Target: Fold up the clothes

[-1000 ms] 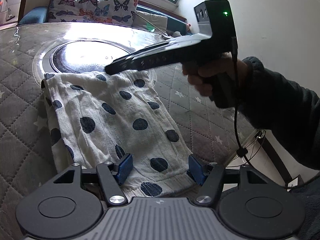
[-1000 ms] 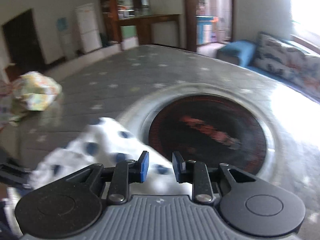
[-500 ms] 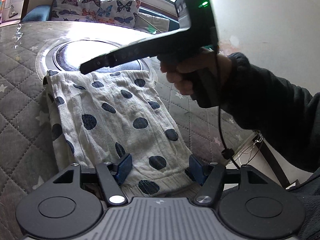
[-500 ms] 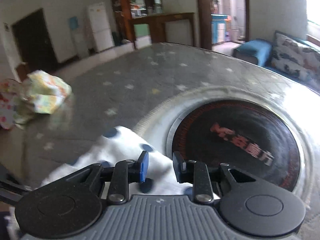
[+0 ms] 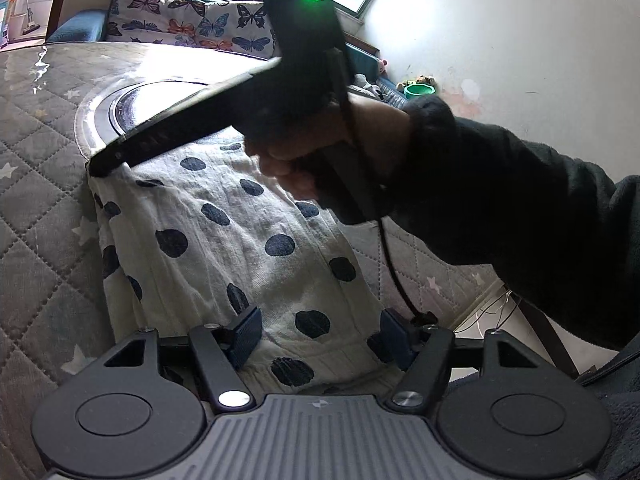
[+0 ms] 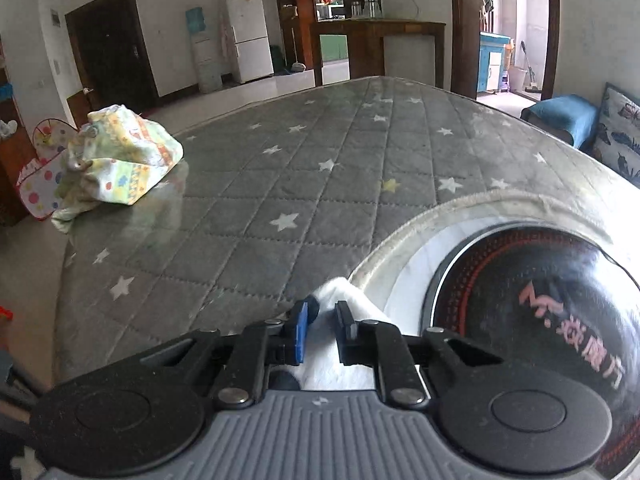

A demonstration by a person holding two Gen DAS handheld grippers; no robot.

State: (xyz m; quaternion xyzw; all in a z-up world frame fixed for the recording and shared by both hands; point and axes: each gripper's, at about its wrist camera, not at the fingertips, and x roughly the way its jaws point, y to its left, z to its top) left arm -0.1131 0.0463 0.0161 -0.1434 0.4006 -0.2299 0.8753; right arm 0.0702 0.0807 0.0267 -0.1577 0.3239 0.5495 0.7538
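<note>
right wrist view: right gripper (image 6: 323, 330) just closing, pinching spotted cloth (image 6: 346, 300) corner; left gripper (image 5: 318, 338) spread.

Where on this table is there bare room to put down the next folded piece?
The widest bare stretch is the grey star quilt between the crumpled yellow bundle and the round glass hob. A narrower strip lies left of the spotted cloth. It is crowded at the hob's near rim, where the right gripper has just closed on the cloth's corner.
</note>
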